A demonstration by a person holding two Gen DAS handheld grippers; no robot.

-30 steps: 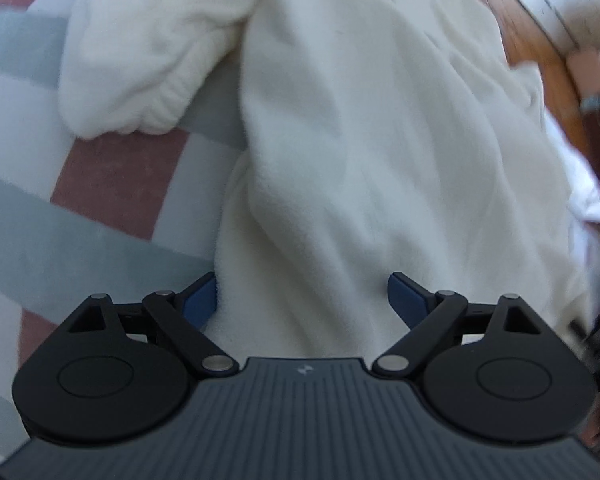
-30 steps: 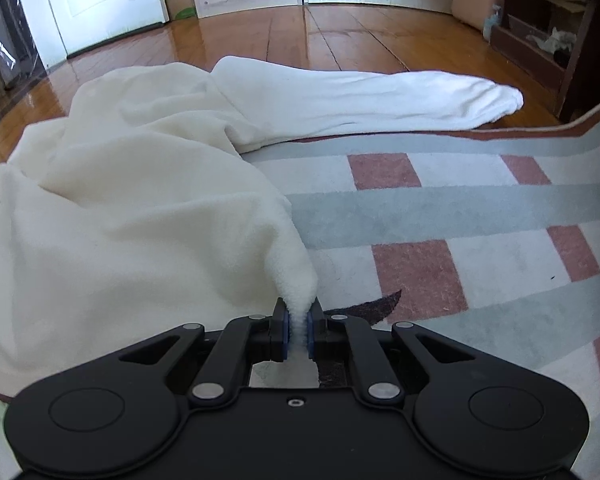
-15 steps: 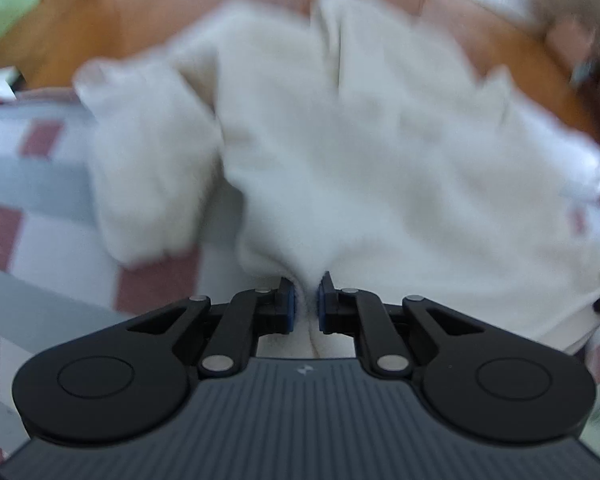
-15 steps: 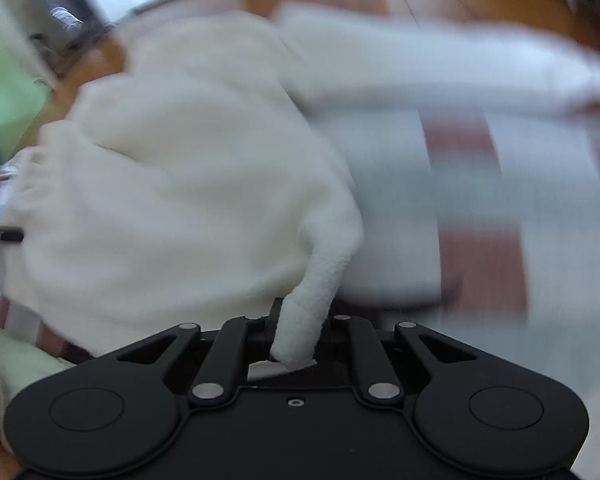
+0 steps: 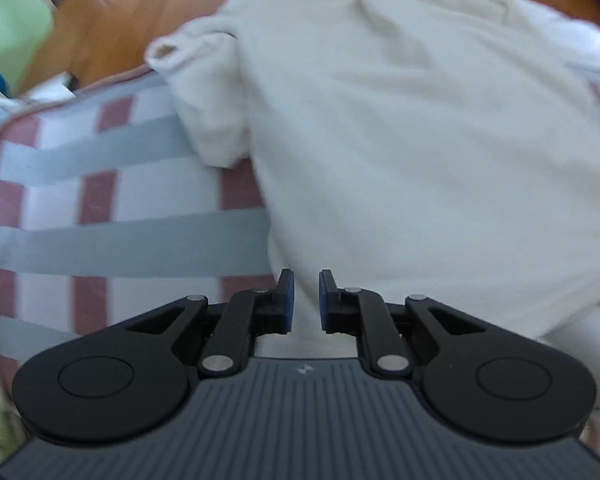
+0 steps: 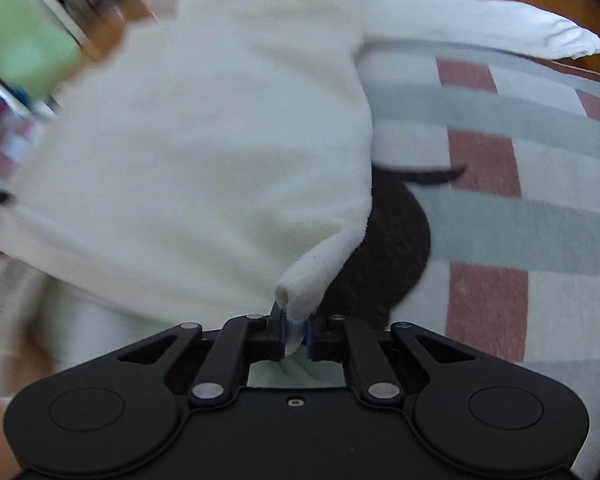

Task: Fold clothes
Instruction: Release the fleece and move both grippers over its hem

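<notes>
A cream fleece sweater [image 5: 420, 140] lies spread on a checked rug [image 5: 120, 236]. In the left wrist view my left gripper [image 5: 306, 300] stands at its near hem, blue pads close together with white fabric pinched between them. One sleeve [image 5: 208, 92] is bunched at the sweater's left side. In the right wrist view my right gripper [image 6: 296, 334] is shut on the other hem corner, which rises as a rolled tip above the pads. The sweater's body [image 6: 220, 140] stretches away from it, and the other sleeve [image 6: 480, 28] lies straight out to the right.
The rug [image 6: 520, 220] has red, grey and white checks, with a dark patch [image 6: 392, 240] beside the held corner. Wooden floor [image 5: 112, 20] lies beyond the rug's far edge. Something pale green [image 6: 28, 48] stands at the far left.
My left gripper went from wide open over the hem to shut on it and rose. The right gripper kept its grip and shifted; the sweater now hangs stretched between the two.
</notes>
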